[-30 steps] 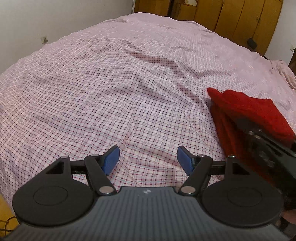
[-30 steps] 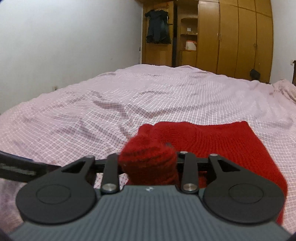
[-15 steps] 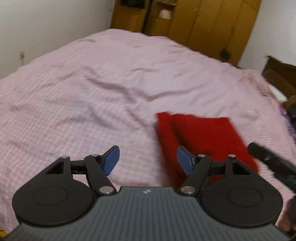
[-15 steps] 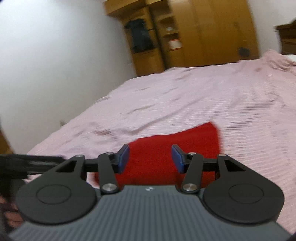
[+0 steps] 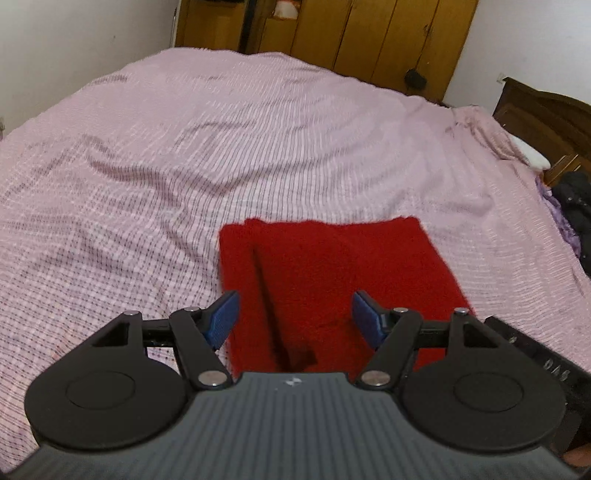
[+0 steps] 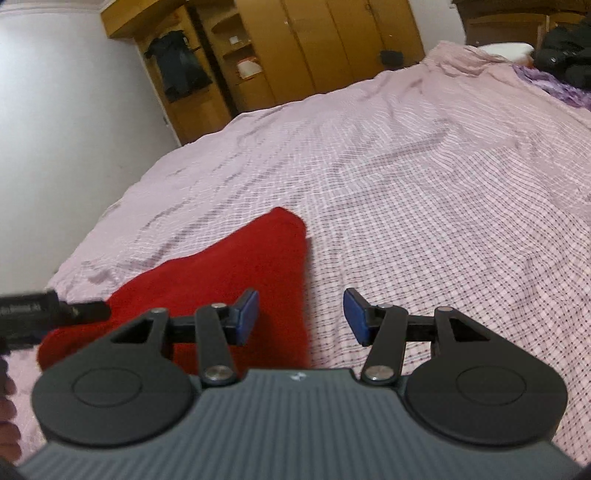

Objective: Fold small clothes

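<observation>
A folded red knit garment (image 5: 332, 273) lies flat on the pink checked bed sheet (image 5: 184, 147), with a fold line running down its left part. My left gripper (image 5: 293, 319) is open and empty, its blue pads just above the garment's near edge. My right gripper (image 6: 300, 317) is open and empty; its left pad hangs over the garment's right edge (image 6: 229, 273) and its right pad over bare sheet (image 6: 443, 206). The left gripper's body (image 6: 29, 314) shows at the left edge of the right wrist view.
Wooden wardrobes (image 5: 351, 33) stand beyond the bed's far end, with a dark coat (image 6: 177, 70) hanging there. A dark headboard (image 5: 543, 114), a white pillow (image 5: 528, 151) and dark and purple clothes (image 5: 572, 206) lie at the right. A white wall (image 6: 55, 110) is on the left.
My right gripper let go of the bunched red garment, opened and swung right. My left gripper moved right over the garment, which now lies flat.
</observation>
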### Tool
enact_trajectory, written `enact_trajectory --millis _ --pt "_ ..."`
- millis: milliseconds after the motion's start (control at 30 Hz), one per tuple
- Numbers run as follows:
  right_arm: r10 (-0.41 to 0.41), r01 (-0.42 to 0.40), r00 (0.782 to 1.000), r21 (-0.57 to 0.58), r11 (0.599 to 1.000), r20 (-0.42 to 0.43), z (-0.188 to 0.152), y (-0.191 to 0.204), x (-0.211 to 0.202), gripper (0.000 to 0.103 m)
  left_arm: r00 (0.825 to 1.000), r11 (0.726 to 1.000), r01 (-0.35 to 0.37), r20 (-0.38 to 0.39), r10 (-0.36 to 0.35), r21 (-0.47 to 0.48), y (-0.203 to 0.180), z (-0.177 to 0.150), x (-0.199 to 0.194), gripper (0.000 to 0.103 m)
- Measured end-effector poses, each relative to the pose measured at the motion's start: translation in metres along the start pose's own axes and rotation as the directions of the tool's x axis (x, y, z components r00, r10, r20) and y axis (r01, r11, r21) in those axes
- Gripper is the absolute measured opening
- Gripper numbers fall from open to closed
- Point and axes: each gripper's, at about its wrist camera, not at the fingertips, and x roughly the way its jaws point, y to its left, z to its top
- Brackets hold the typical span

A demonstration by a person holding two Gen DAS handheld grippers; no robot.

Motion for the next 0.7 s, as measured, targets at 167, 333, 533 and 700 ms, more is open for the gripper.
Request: enact_trajectory --millis 167,333,533,700 --pt "0.022 -0.021 0.999 0.02 1.0 -0.048 0.004 -0.008 0.021 0.054 0.991 0.992 0.122 -0.057 -0.123 -0.023 0.004 -0.005 0.021 0.072" --pt "0.102 -0.101 0.99 0.018 0.995 -0.101 0.001 -0.006 0.031 0.036 0.987 0.985 0.159 -0.027 -0.161 -0.065 0.014 -0.012 0.024 0.037" --pt "0.211 -0.224 0.969 -0.099 0.969 -0.131 -0.003 0.028 0.022 0.016 0.993 0.991 0.111 0.055 -0.107 -0.073 0.035 -0.024 -0.005 0.029" --pt "0.163 -0.189 0.978 -0.226 0.956 -0.129 -0.013 0.061 0.02 0.016 0.998 0.994 0.058 0.025 -0.056 -0.094 0.053 -0.031 0.003 0.03"
